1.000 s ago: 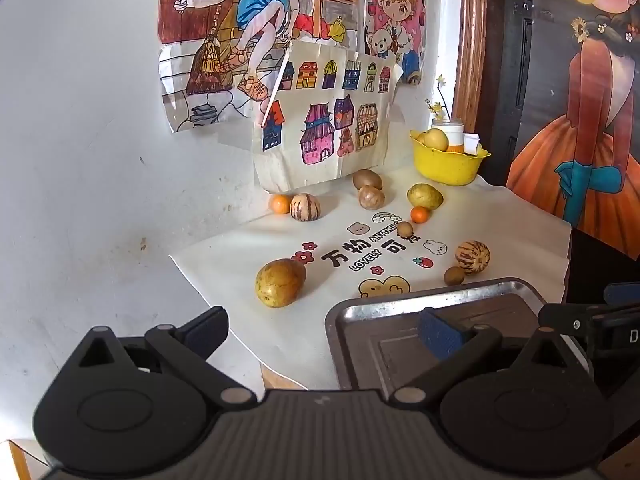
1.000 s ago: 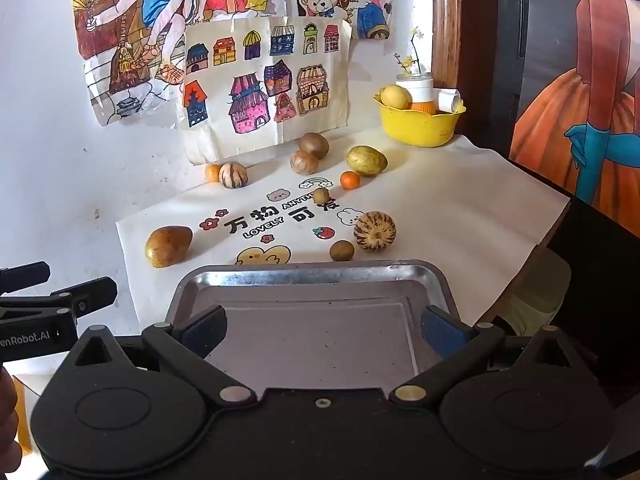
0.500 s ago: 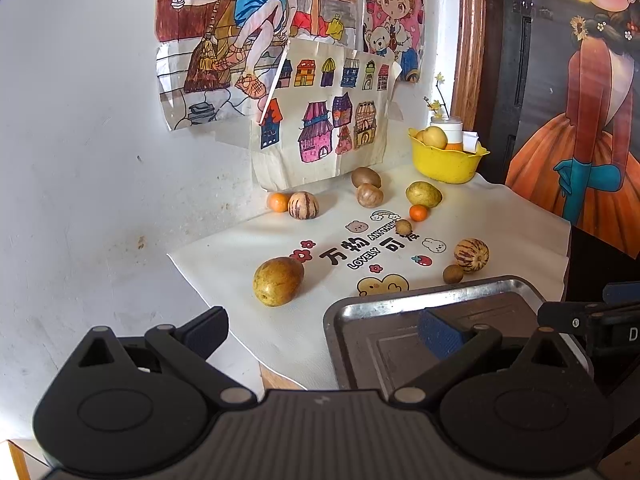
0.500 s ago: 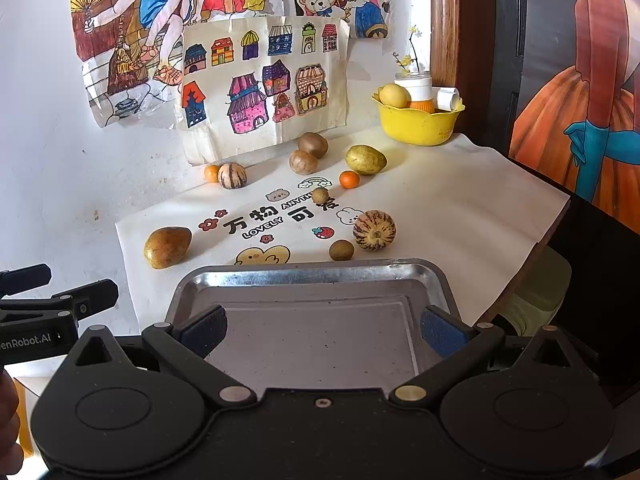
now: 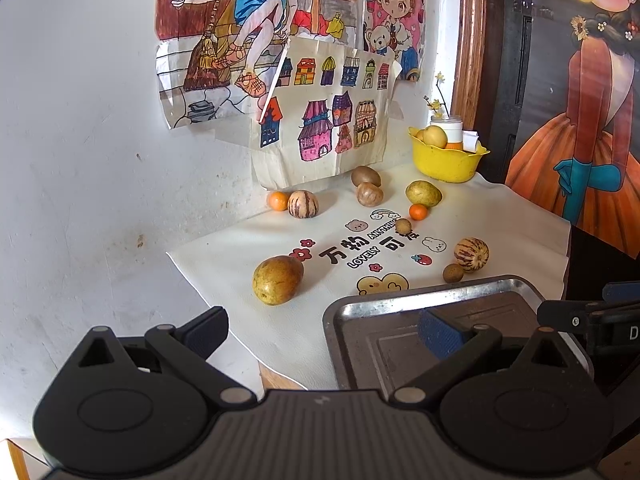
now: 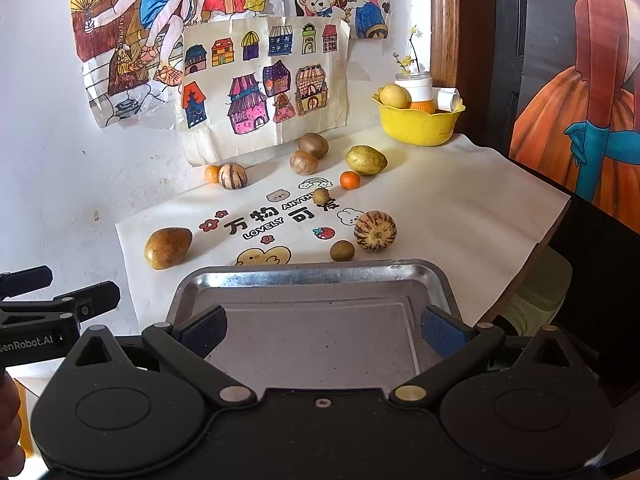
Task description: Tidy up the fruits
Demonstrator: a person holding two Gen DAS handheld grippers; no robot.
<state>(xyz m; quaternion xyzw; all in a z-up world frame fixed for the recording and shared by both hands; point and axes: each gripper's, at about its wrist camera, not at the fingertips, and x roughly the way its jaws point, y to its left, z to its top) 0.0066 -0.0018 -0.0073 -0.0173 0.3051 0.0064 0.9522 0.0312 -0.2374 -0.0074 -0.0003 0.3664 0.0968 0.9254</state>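
Note:
Several fruits lie on a white printed mat [image 6: 460, 204]. A yellow-brown mango [image 5: 277, 279] [image 6: 167, 247] sits at the near left. A striped melon [image 6: 375, 230] [image 5: 471, 254] and a small brown fruit [image 6: 342, 250] rest just behind the bare metal tray [image 6: 320, 276] [image 5: 400, 304]. Farther back are another striped melon [image 6: 232, 176], two small oranges [image 6: 349, 179], two brown fruits [image 6: 304, 161] and a green-yellow mango [image 6: 365, 160]. My left gripper [image 5: 324, 330] is open, low at the mat's near-left corner. Over the tray's near end hovers my right gripper [image 6: 322, 330], open with nothing in it.
A yellow bowl [image 6: 418, 122] holding a pale fruit and a white jar stands at the back right. Paper drawings [image 6: 264, 80] hang on the white wall behind the mat. The table drops off at the right edge [image 6: 560, 224] beside a dark painted panel.
Both views have barely shifted; the left gripper drifted slightly. No fruit moved and both grippers stayed open.

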